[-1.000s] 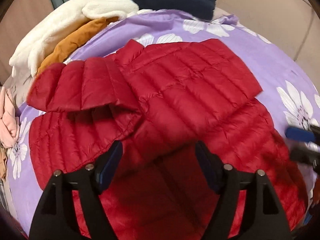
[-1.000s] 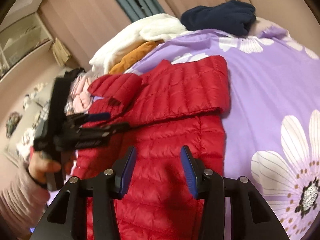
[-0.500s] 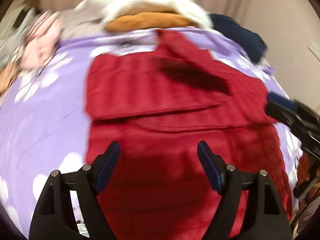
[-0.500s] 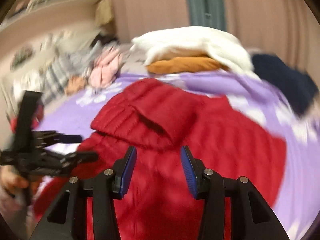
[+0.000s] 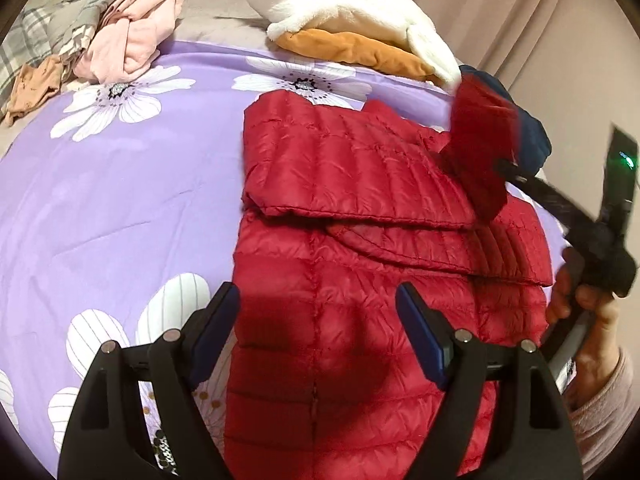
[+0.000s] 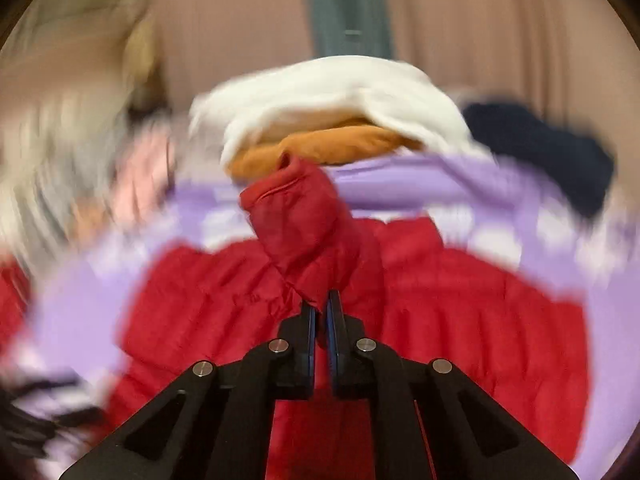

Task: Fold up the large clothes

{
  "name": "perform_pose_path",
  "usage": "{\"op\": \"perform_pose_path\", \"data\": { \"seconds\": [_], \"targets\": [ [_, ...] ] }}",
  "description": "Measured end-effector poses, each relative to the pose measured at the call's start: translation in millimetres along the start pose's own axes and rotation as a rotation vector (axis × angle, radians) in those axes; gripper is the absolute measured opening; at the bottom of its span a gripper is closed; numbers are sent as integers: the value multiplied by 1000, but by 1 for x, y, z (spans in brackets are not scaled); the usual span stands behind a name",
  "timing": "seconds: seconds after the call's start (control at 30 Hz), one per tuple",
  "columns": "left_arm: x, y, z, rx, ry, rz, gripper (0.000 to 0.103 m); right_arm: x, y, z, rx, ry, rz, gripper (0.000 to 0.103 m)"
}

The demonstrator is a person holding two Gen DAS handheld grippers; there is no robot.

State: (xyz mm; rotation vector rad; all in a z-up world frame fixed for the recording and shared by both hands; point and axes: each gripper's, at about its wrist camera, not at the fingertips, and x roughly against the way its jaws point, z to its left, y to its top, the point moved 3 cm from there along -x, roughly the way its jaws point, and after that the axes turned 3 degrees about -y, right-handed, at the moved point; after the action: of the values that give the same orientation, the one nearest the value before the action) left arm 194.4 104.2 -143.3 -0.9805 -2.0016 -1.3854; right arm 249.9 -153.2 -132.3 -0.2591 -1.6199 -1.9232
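My right gripper (image 6: 321,312): pinched tight on a bit of the sleeve (image 6: 308,232). The sleeve sticks up in front of it, lifted off the jacket.
My left gripper (image 5: 318,320): wide apart, holding nothing. It hangs over the bottom half of the jacket.
My right hand (image 5: 588,312): seen from the left camera, at the right edge, gripping the black handle.
Jacket (image 5: 360,272): red and puffy. It lies flat on the bed, with its bottom end near me. One sleeve is folded across the chest. The other sleeve is up in the air at the far right.
Bed cover (image 5: 120,200): purple with big white flowers. The jacket sits on its right side.
White fluffy thing (image 5: 344,12): at the far end of the bed, on top of an orange cloth (image 5: 352,50).
Pink clothes (image 5: 128,48): in a heap at the far left, beside some gray striped ones (image 5: 52,28).
Dark blue cloth (image 5: 532,132): at the far right, behind the lifted sleeve.
Right camera: blurry, so small things are hard to see.
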Motion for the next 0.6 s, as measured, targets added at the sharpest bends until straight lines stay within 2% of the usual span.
{"op": "perform_pose_path", "data": {
  "seconds": [0.07,0.13,0.17,0.2,0.27,0.43,0.47,0.5,0.53,0.57,0.6],
  "targets": [
    [-1,-1,1,9,-11,4,80,13,-8,-41,-209,91,12,7],
    [-1,-2,-2,10,-18,9,81,20,-18,-68,-322,149,15,26],
    [-2,-3,-3,11,-18,13,81,22,-22,-80,-356,141,16,55],
    [-2,-5,-4,14,-16,19,81,26,-26,-93,-395,121,10,73],
    [-1,-7,-4,21,-19,24,81,26,-29,-111,-466,144,4,73],
    [1,-15,0,46,-19,41,83,5,-29,-131,-583,127,70,73],
    [1,-18,1,52,-19,47,83,-1,-29,-131,-580,118,93,67],
    [1,-19,2,59,-21,52,83,-3,-31,-131,-571,104,103,41],
    [1,-21,3,65,-21,57,83,-8,-30,-127,-550,72,120,26],
    [1,-22,5,71,-21,61,83,-13,-29,-128,-530,37,139,16],
    [1,-23,6,77,-20,63,83,-14,-26,-125,-517,15,127,12]
  ]
}}
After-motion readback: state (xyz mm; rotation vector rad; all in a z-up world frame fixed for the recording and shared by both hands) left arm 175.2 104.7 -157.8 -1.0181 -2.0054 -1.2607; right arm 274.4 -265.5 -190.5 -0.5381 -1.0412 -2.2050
